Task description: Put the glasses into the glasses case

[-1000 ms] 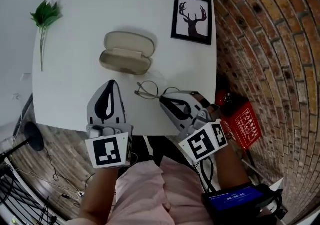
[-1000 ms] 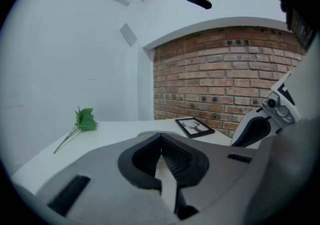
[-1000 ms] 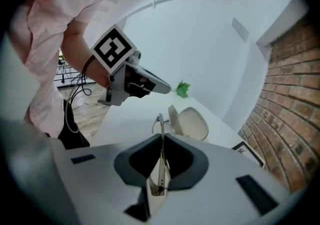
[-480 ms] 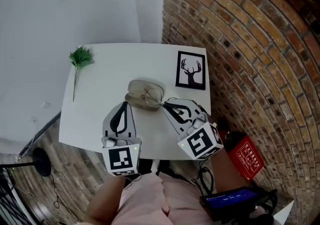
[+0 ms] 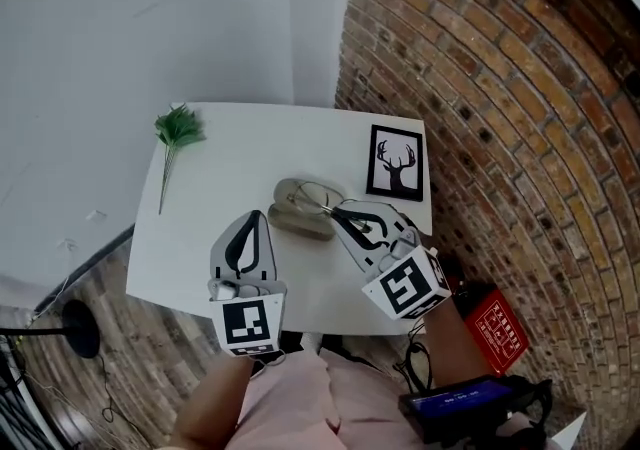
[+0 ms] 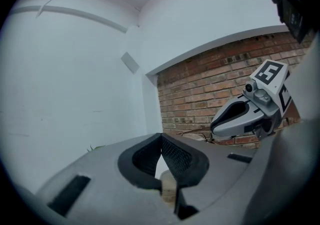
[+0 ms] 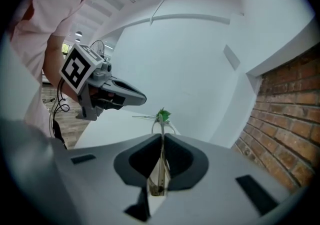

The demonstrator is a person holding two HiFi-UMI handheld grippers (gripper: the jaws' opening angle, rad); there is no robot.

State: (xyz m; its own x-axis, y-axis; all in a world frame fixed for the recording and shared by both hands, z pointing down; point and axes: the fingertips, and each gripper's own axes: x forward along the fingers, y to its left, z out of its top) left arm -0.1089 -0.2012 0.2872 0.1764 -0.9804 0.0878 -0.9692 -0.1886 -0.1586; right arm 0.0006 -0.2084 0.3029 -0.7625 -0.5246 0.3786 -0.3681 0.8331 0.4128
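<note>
**Wire-framed glasses pinched in right gripper, lined up over open case**

Right gripper (image 5: 337,210): jaws clamped on a thin metal arm of the wire-framed glasses (image 5: 316,195). Its own view shows the arm running up between the pads, with the round lenses hanging out past the tips. Gripper is angled downward.

Glasses location: in the head view they overlap the top of the beige oval hard-shell glasses case (image 5: 300,226), which lies open near the middle of the white rounded table (image 5: 195,228). Cannot tell whether the glasses touch the case.

Left gripper (image 5: 251,217): jaws closed tip to tip with nothing between them. It is held roughly level, just left of the case and not touching it.

Other items on the table: green leafy plastic sprig (image 5: 178,126) at the far left corner and a black-framed deer-silhouette picture (image 5: 396,162) lying flat at the right edge, both well apart from the case. Red brick wall (image 5: 480,88) runs along the right side of the table.
</note>
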